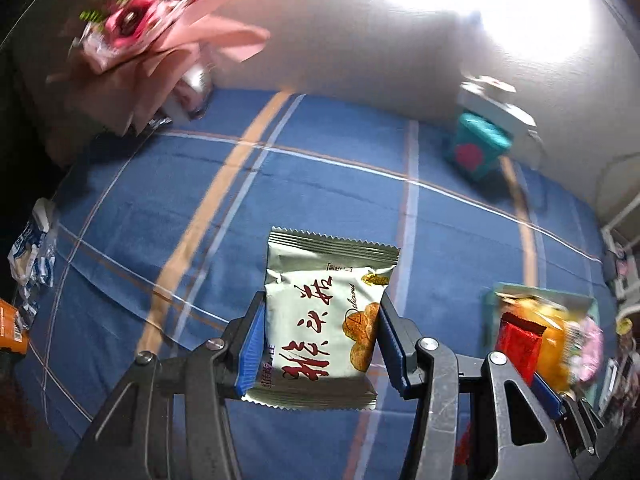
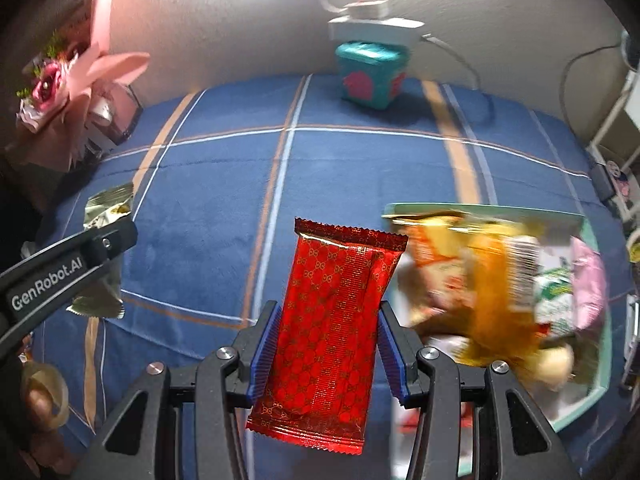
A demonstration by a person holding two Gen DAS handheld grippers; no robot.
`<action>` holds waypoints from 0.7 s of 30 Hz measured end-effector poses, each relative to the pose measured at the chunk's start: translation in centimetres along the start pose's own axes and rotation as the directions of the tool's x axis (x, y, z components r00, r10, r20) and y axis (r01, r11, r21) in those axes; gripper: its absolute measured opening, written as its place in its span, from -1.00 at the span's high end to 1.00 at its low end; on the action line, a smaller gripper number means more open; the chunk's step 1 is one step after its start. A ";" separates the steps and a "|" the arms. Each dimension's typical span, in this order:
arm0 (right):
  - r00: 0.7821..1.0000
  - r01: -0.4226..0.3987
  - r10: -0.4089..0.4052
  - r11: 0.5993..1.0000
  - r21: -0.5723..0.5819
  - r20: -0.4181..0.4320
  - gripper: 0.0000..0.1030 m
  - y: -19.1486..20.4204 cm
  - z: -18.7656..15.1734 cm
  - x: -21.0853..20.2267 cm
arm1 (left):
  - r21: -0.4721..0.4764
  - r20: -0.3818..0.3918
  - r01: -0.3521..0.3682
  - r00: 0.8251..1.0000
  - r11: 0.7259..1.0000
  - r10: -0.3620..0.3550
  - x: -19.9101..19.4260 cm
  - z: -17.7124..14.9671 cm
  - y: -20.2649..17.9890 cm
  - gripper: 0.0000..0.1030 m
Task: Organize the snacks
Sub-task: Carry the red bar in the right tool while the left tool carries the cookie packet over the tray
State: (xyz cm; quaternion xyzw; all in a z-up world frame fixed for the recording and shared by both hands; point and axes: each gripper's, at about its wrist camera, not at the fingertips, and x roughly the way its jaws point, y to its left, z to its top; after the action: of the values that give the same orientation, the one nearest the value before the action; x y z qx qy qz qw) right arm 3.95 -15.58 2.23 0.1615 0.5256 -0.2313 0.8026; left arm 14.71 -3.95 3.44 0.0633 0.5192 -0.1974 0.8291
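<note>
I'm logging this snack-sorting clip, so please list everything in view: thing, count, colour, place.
Silver-white foil cookie packet: one, white with red lettering, between the left gripper's pads.
Red patterned foil snack bar: one, red, between the right gripper's pads.
Pale green tray: one, mint, right side of the bed, heaped with orange, yellow and pink snack packets.
Blue plaid bedspread: one, blue with orange and white stripes, under everything.
Teal box with pink shapes: one, by the far wall.
Pink flower bouquet: one, far left.
White power strip: one, behind the box.
Left gripper: black, blue pads.
Right gripper: same.
</note>
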 end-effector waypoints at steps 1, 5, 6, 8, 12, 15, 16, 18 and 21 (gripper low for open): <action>1.000 0.005 -0.005 1.000 0.008 0.009 0.03 -0.8 -0.3 -0.6 | 0.012 0.005 0.018 1.000 1.000 -0.018 -0.5 -0.3 -0.9 -0.03; 0.999 0.041 -0.043 0.998 0.054 0.034 0.02 -4.8 -1.3 -2.8 | 0.053 0.006 0.098 0.995 0.994 -0.098 -1.8 -1.7 -4.4 -0.03; 0.998 0.049 -0.051 0.996 0.069 0.035 0.02 -5.9 -1.5 -3.2 | 0.062 0.003 0.116 0.993 0.991 -0.116 -2.1 -2.0 -5.2 -0.03; 0.998 0.050 -0.054 0.994 0.102 0.034 0.02 -8.1 -2.0 -3.9 | 0.090 -0.007 0.148 0.989 0.985 -0.148 -2.5 -3.2 -7.4 -0.03; 0.996 0.082 -0.088 0.983 0.162 0.026 0.02 -12.4 -3.1 -4.5 | 0.144 -0.064 0.190 0.981 0.971 -0.183 -2.1 -5.4 -11.1 -0.04; 0.992 0.123 -0.126 0.970 0.211 0.000 0.02 -15.3 -3.8 -4.1 | 0.173 -0.124 0.229 0.970 0.958 -0.209 -1.2 -6.9 -13.6 -0.03; 0.991 0.132 -0.133 0.965 0.227 -0.010 0.02 -16.3 -4.1 -3.8 | 0.178 -0.141 0.238 0.966 0.955 -0.215 -0.9 -7.3 -14.3 -0.04; 0.990 0.141 -0.138 0.955 0.260 -0.030 0.02 -17.9 -4.5 -3.3 | 0.186 -0.171 0.253 0.960 0.949 -0.223 -0.2 -8.1 -15.4 -0.04; 0.988 0.154 -0.143 0.942 0.297 -0.056 0.02 -19.9 -4.9 -2.4 | 0.195 -0.205 0.271 0.951 0.943 -0.231 0.7 -8.9 -16.8 -0.04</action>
State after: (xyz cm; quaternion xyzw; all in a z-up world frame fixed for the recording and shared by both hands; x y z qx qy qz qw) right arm -11.37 -29.37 2.20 0.2455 0.5086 -0.3655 0.7399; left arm 0.88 -16.72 0.46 0.1058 0.5704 -0.3517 0.7347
